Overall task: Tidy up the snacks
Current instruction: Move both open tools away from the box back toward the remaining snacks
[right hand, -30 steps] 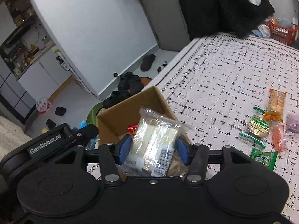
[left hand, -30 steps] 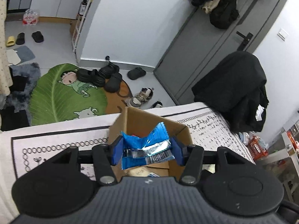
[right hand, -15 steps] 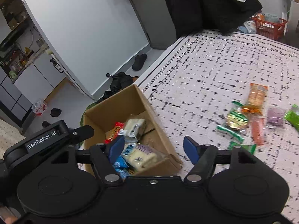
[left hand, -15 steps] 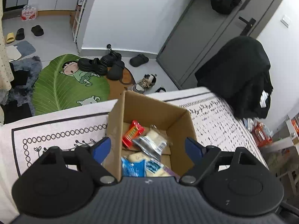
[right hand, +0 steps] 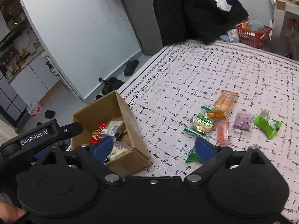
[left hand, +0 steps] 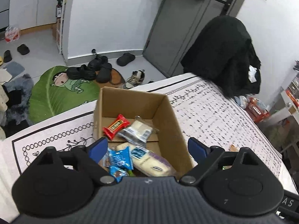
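A second ago each gripper clamped a packet over the box; both packets now lie inside it and both sets of jaws are opening with nothing between them. In the left wrist view the left gripper [left hand: 147,148] hangs above the near end of the box [left hand: 172,117], its blue pads spread to either side, so the blue packet [left hand: 119,158] has dropped straight down beside a pale bar [left hand: 149,161], with a red bar [left hand: 116,126] and a clear packet [left hand: 136,130] farther in; the box stands near the mat's [left hand: 214,112] edge, likely so both hands can reach it. In the right wrist view the right gripper [right hand: 153,147] has swung off toward the mat, one pad over the box's [right hand: 129,119] near corner and the other over a green packet [right hand: 194,155]. The loose snacks [right hand: 220,115] lie well apart from the box, waiting to be collected, so I judge the next pick starts there. A thumb [right hand: 11,214] shows at the lower edge.
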Available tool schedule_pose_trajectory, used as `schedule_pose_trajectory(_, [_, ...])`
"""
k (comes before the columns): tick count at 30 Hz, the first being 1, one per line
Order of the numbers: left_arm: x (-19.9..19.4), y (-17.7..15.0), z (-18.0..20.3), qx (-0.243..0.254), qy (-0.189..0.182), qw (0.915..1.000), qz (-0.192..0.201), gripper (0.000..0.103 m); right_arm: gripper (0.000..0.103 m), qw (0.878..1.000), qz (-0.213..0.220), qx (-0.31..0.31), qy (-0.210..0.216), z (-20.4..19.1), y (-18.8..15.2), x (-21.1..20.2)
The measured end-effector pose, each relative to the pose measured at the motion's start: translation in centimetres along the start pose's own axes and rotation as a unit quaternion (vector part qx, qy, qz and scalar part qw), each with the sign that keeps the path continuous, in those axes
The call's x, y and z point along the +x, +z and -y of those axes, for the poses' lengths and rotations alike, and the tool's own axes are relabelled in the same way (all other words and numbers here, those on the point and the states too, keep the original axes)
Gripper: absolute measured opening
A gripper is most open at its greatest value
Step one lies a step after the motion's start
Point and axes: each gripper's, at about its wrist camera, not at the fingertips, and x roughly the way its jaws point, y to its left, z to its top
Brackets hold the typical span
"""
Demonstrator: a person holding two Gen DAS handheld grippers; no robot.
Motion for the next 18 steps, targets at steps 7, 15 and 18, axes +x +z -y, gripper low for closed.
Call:
schedule_pose_trajectory(7, [-1.8, 0.0, 2.0, 0.014, -0.031, 0.9992, 0.02, 0.103, 0.103, 1.0, 0.023, 0.006, -0.008, 2.0, -0.1, -2.0])
schedule_pose_trajectory(15, [-3.9, -1.1, 3.8, 0.012, -0.057, 0.9956, 0.073, 0.103, 0.103, 0.999, 0.036, 0.003, -0.012, 4.0, -0.5, -3.5])
schedule_pose_trajectory(18, [-4.3, -1.3, 4.3, 0.01, -0.063, 0.995, 0.077, 0.103, 0.103, 0.999, 0.037, 0.008, -0.014, 4.8, -0.7, -3.8])
